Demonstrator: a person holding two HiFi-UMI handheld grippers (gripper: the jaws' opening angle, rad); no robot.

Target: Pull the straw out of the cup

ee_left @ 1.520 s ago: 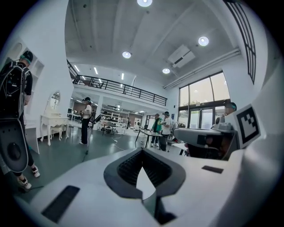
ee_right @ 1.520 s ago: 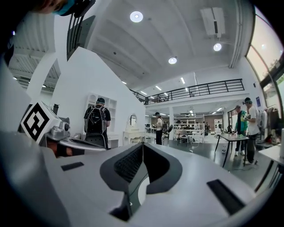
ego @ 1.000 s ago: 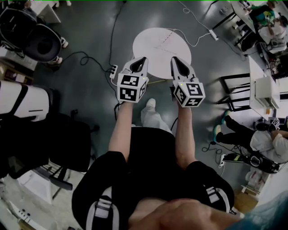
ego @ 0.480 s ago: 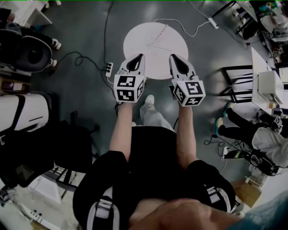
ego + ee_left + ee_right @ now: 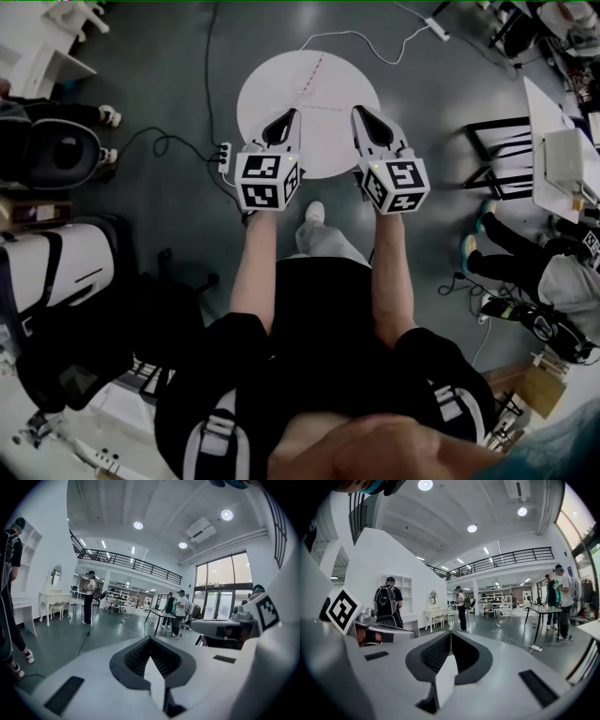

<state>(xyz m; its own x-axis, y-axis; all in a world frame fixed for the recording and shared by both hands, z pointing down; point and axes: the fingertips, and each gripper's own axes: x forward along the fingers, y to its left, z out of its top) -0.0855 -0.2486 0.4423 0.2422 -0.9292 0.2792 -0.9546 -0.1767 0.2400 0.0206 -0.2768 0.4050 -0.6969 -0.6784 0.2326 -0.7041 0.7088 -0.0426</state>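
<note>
The round white counter (image 5: 309, 70) now sits larger and nearer the middle of the head view than a second ago, when it lay up and to the right. Both tools have come further over its near edge, and the black chair (image 5: 56, 155) on the left has slid down the picture.

The left tool (image 5: 285, 118) and right tool (image 5: 362, 114) are held side by side at the same height, near each other but not touching, tips pointing away from the person over the counter's near half. Each carries its marker cube at the back, the left cube (image 5: 265, 181) and the right cube (image 5: 396, 185), just ahead of the bare forearms.

In the left gripper view the two jaws meet in a closed point with nothing between them. The right gripper view shows the same: jaws pressed together, holding nothing. Each view also catches the other tool at its edge.

Neither the cup nor the straw shows in any view.

On the grey floor (image 5: 169, 84) a power strip (image 5: 224, 155) lies just left of the counter, and a white cable (image 5: 361, 39) curls past its far side. The person's shoe (image 5: 314, 213) shows between the arms. Ahead of the tools lies an open hall, with a person wearing a backpack (image 5: 387, 604) near a white dressing table (image 5: 436, 616).
</note>
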